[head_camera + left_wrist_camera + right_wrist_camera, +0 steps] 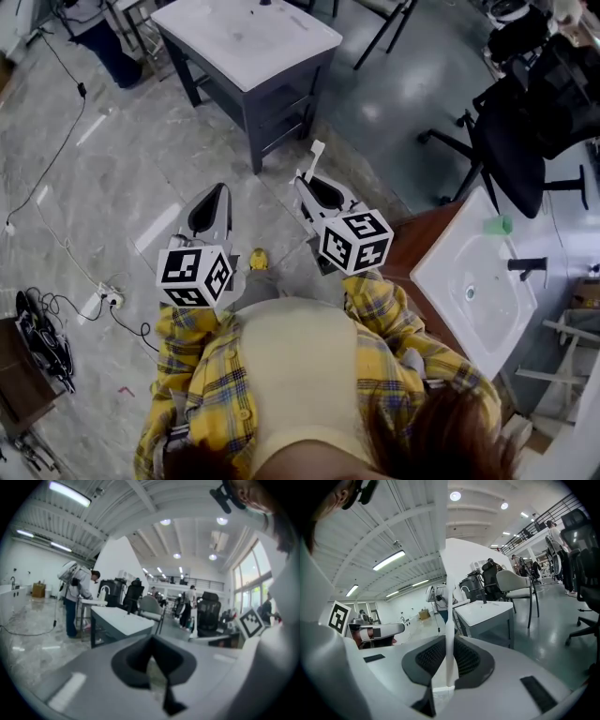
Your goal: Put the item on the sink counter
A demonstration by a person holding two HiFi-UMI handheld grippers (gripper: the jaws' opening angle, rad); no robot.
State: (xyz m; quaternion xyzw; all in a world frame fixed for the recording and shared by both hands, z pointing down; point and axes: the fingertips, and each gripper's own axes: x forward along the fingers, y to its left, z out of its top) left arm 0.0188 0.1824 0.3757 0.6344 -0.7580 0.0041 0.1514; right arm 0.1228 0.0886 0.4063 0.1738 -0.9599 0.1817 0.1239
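Right gripper (449, 651) jaws clamped on thin flat white strip (448, 573); left gripper (152, 644) jaws together.

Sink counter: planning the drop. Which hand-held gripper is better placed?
Right. The right hand-held gripper is shut on the thin white item, nearer the sink counter; the left hand-held gripper is empty.

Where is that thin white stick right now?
The thin white stick is pinched between the jaws of the right gripper, poking past its tips; in the head view it is over the floor, left of the white sink.
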